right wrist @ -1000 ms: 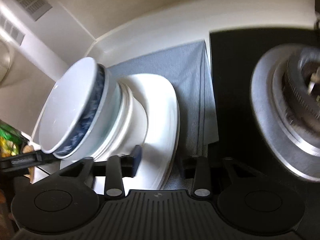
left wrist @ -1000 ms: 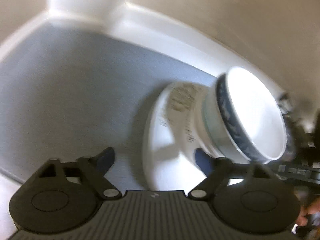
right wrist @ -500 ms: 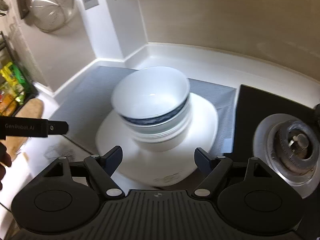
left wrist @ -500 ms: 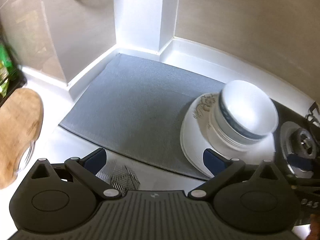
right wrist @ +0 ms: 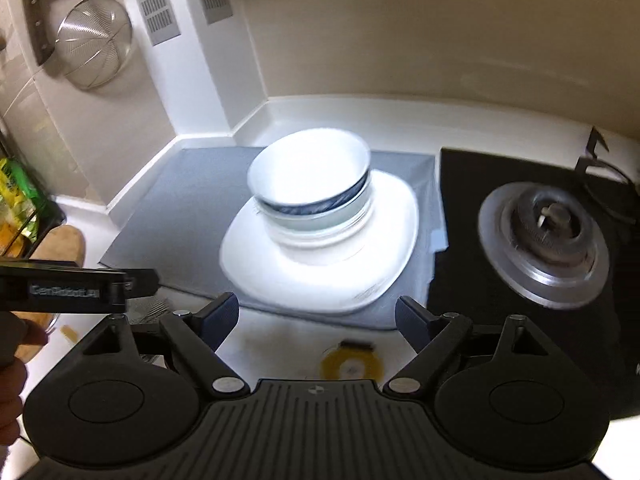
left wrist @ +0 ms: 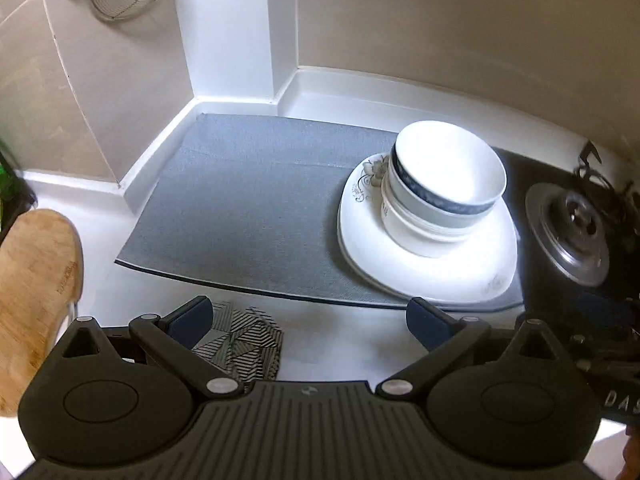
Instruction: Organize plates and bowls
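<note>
A stack of bowls (left wrist: 444, 192), the top one white with a dark blue band, stands on white squarish plates (left wrist: 436, 272) at the right end of a grey mat (left wrist: 240, 208). The same bowls (right wrist: 312, 188) and plates (right wrist: 320, 276) show blurred in the right wrist view. My left gripper (left wrist: 310, 318) is open and empty, hanging over the counter in front of the mat, apart from the plates. My right gripper (right wrist: 316, 318) is open with its jaws still opening and nothing between them, near the plates' front edge.
A gas burner (right wrist: 544, 240) on a black hob lies right of the mat. A wooden board (left wrist: 36, 280) and a patterned black coaster (left wrist: 240, 340) sit at the left front. A wire strainer (right wrist: 94, 40) hangs on the wall. A yellow tape roll (right wrist: 352, 364) lies on the counter.
Both grippers have pulled back and up from the stack, which now rests on the mat. The right gripper's fingers, narrow a second ago at the plate's rim, have spread wide.
</note>
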`<action>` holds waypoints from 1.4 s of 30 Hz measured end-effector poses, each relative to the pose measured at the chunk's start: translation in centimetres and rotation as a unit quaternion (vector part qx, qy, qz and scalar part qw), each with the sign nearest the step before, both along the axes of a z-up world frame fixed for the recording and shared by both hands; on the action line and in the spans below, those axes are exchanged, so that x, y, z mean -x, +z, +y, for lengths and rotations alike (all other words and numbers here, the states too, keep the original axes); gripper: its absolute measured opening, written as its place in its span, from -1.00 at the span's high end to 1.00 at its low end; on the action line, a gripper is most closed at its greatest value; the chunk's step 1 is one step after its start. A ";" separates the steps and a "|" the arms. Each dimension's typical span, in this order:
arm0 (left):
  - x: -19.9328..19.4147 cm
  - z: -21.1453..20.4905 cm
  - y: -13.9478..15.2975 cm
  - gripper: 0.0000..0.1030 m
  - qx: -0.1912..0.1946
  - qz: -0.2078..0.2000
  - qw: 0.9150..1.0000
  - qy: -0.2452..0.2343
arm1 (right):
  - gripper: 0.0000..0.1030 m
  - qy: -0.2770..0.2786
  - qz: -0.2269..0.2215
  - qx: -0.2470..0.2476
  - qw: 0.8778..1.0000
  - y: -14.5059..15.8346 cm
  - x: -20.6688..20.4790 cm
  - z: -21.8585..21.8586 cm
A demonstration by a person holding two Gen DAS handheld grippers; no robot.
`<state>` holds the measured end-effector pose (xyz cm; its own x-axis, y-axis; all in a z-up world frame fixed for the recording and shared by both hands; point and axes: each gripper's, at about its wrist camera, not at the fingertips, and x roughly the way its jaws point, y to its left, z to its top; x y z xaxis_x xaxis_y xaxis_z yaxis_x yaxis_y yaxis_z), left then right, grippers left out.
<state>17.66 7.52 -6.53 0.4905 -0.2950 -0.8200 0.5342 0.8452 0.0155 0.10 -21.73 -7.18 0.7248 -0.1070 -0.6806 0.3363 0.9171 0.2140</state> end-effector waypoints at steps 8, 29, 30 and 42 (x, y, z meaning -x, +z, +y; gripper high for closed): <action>0.7 0.7 0.0 -0.99 -0.023 -0.005 0.999 -0.035 | -0.69 -0.043 0.011 0.012 0.999 0.1 1.9 3.4; 2.4 0.9 1.0 -0.99 -0.017 -0.046 0.997 -0.061 | -0.90 -0.093 -0.012 0.047 0.994 0.7 3.8 4.6; 2.4 1.0 0.9 -0.99 -0.016 -0.045 0.997 -0.060 | -0.94 -0.092 -0.011 0.047 0.995 0.6 3.7 4.7; 3.0 1.0 1.4 -0.99 -0.013 -0.058 0.996 -0.069 | -0.99 -0.085 0.006 0.044 0.995 0.5 3.4 4.4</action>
<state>14.66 8.51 -5.16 0.5389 -0.3453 -0.7684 0.6389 0.7620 0.1057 -3.30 -17.33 -6.72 0.6828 -0.2868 -0.6720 0.4907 0.8614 0.1310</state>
